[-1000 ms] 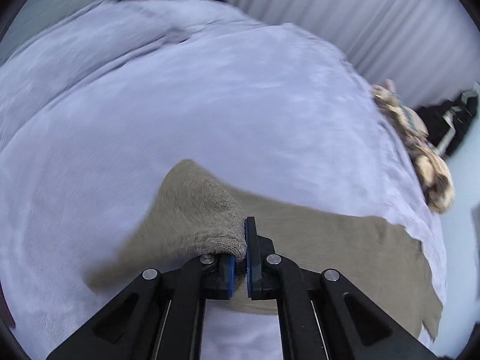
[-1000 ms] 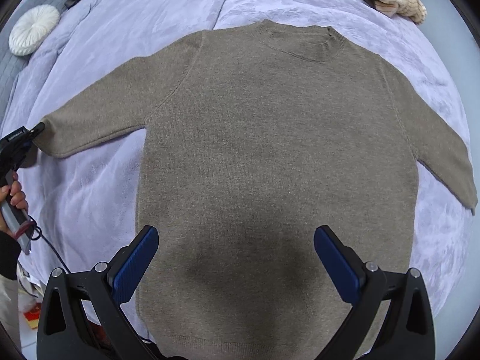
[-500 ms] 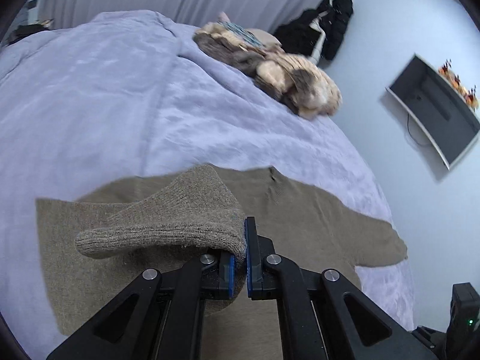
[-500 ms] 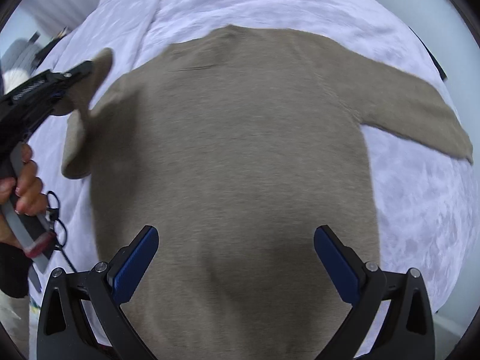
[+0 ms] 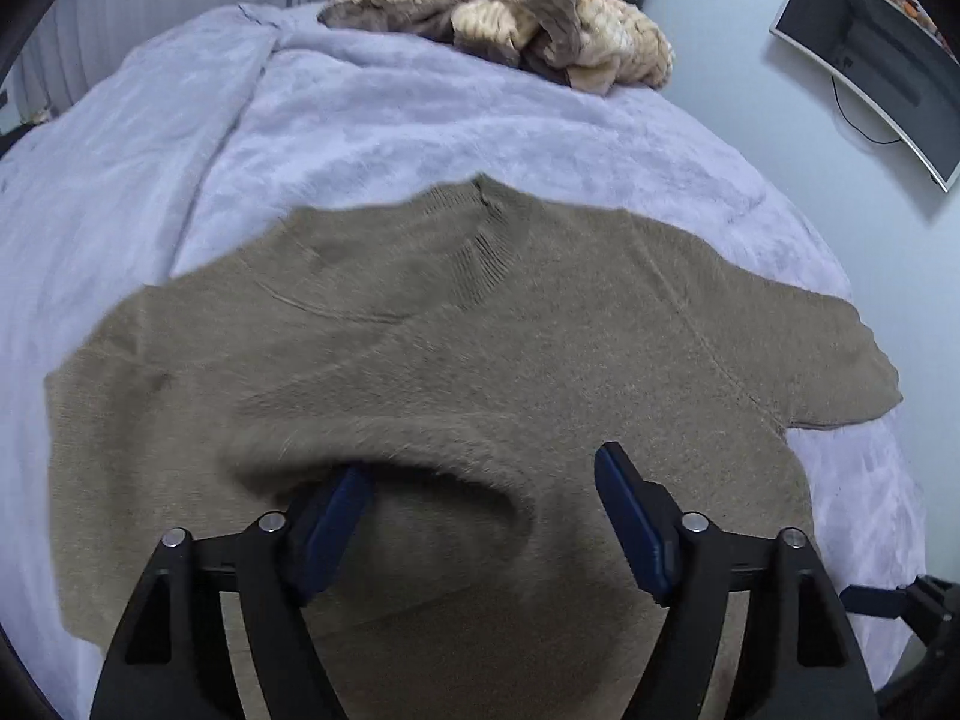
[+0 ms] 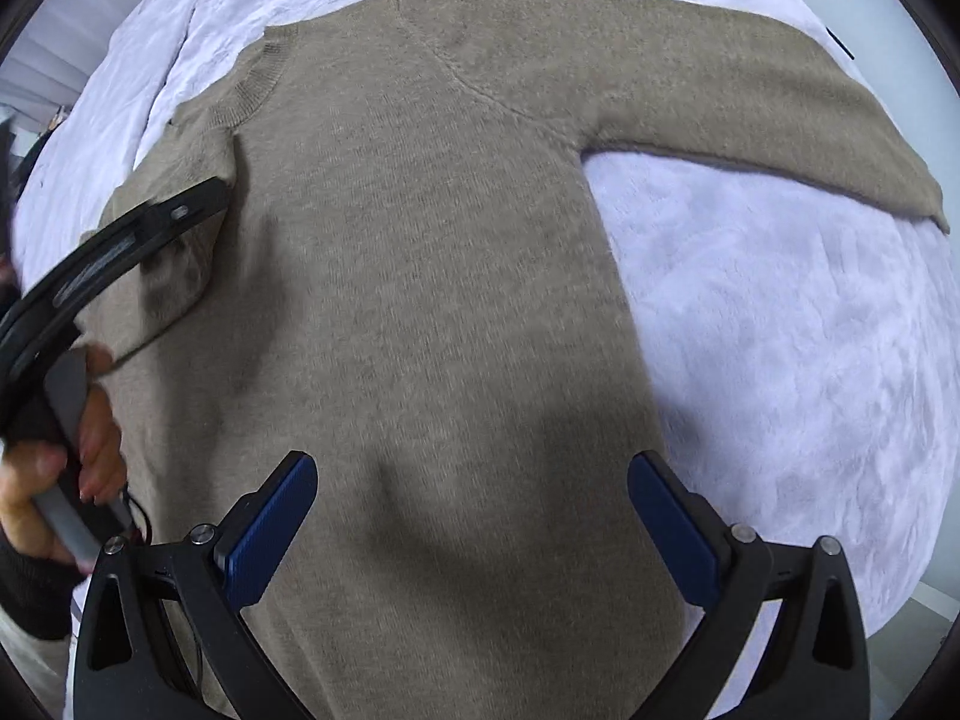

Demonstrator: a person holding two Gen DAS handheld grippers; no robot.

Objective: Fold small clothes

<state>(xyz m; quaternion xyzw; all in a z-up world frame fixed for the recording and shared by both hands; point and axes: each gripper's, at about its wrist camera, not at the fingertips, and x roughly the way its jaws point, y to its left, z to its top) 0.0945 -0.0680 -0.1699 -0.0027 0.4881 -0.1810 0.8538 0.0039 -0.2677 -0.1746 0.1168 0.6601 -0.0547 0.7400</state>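
Sweater: a taupe knit sweater [image 5: 540, 360] lies flat, front up, on the bed, collar toward the far side.
Left sleeve: folded inward across the chest, its cuff end [image 5: 384, 450] lying loose over the body of the sweater.
Right sleeve: spread out to the side [image 6: 750, 90] on the blanket, not folded.
Left gripper: the left gripper [image 5: 483, 510] hangs over the folded sleeve; its jaws are opening, blue pads apart. The cuff drapes over the tip of one pad, and the other pad stands clear of it.
Right gripper: the right gripper [image 6: 474, 516] points down over the lower body of the sweater, jaws wide, nothing between them.
Hand: a hand [image 6: 66, 468] in a dark sleeve holds the left gripper's handle.
Bed: covered by a pale lilac fuzzy blanket [image 5: 390, 120].
Background: a heap of furry clothes [image 5: 528, 18] at the far edge of the bed; a curved monitor [image 5: 876, 54] on the wall.
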